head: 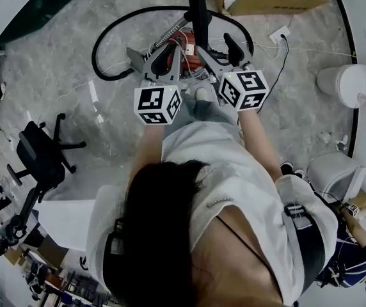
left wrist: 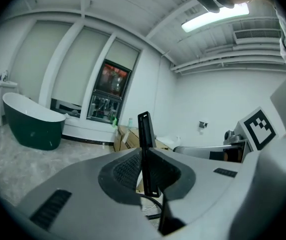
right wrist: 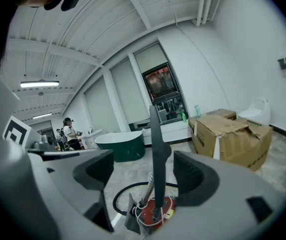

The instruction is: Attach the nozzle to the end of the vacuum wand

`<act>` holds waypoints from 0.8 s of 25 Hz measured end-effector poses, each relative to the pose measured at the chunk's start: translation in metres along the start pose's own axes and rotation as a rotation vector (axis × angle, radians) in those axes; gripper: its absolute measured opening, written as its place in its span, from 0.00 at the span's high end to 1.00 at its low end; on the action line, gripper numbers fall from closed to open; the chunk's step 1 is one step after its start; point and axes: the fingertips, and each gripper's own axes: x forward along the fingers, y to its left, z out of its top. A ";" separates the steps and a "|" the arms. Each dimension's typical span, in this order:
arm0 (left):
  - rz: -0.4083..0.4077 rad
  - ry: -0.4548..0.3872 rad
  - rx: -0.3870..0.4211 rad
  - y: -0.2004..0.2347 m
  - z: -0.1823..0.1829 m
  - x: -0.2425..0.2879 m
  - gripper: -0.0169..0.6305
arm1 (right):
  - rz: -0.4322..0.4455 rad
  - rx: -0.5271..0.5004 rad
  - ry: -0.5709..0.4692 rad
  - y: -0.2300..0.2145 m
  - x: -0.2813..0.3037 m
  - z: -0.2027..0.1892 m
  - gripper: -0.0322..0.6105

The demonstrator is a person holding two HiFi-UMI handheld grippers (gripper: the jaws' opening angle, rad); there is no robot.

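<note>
Black nozzle point(left wrist: 144, 149), black wand point(right wrist: 156, 144) and black hose point(head: 94, 53), red vacuum body point(right wrist: 169, 206) with white cord point(right wrist: 139, 218). Grey left gripper point(left wrist: 145, 171) and right gripper point(right wrist: 150, 179) with black ribbed pads point(right wrist: 193, 176), each with a white cube point(head: 158, 104) of black square markers. Grey marbled floor point(head: 55, 82), dark green bathtub point(left wrist: 30, 126) with white rim, brown cardboard box point(right wrist: 230, 134), black office chair point(head: 39, 155), white walls point(left wrist: 203, 99), pale shirt point(head: 228, 171).

Bathroom showroom, by the look of it: green freestanding bathtub point(left wrist: 33, 126), white toilet point(head: 352, 85), marble floor point(head: 55, 75), cardboard box point(right wrist: 233, 136).
</note>
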 end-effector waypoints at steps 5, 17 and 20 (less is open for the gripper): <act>0.044 0.000 -0.011 -0.005 0.000 -0.006 0.93 | 0.001 -0.013 0.014 0.006 -0.004 -0.006 0.36; 0.089 -0.005 0.070 0.002 0.010 -0.013 0.95 | -0.092 -0.075 0.000 0.012 -0.004 0.007 0.91; 0.089 -0.006 0.073 0.001 0.011 -0.015 0.96 | -0.088 -0.087 0.005 0.019 -0.003 0.006 0.93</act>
